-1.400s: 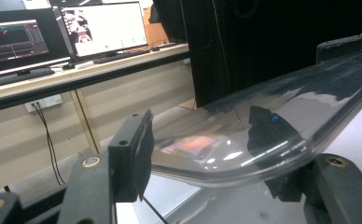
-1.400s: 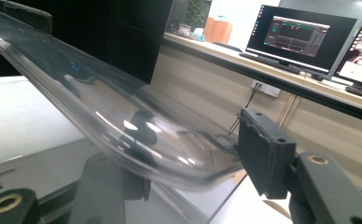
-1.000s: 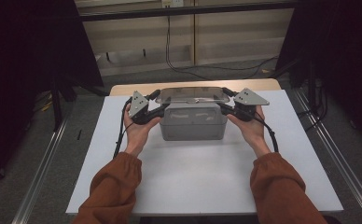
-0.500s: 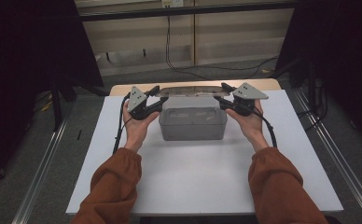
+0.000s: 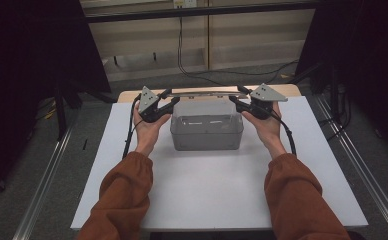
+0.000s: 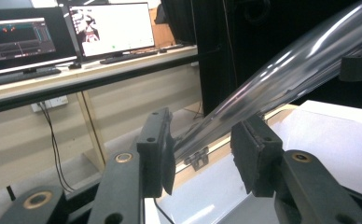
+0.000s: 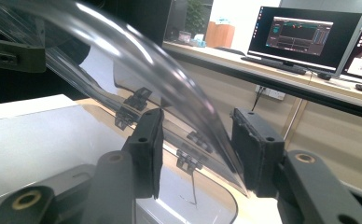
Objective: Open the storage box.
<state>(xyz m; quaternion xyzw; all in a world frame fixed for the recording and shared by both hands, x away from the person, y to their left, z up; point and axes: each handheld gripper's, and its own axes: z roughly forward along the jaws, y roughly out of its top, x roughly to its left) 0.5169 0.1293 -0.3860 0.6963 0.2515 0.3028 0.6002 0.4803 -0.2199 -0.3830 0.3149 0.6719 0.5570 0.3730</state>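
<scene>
Lid lifted half open, box not yet fully open.
Both tongs, left [image 5: 168, 103] and right [image 5: 236, 102], are spread around the ends of the clear lid [image 5: 205, 93], which stands tilted over the box [image 5: 206, 132] on the tabletop [image 5: 212, 190]; folding it back seems left.

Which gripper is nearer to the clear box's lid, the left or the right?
Neither; they look equally near. The left gripper is at the left end of the raised clear lid, the right gripper at its right end, each with the lid's edge between its jaws.
</scene>
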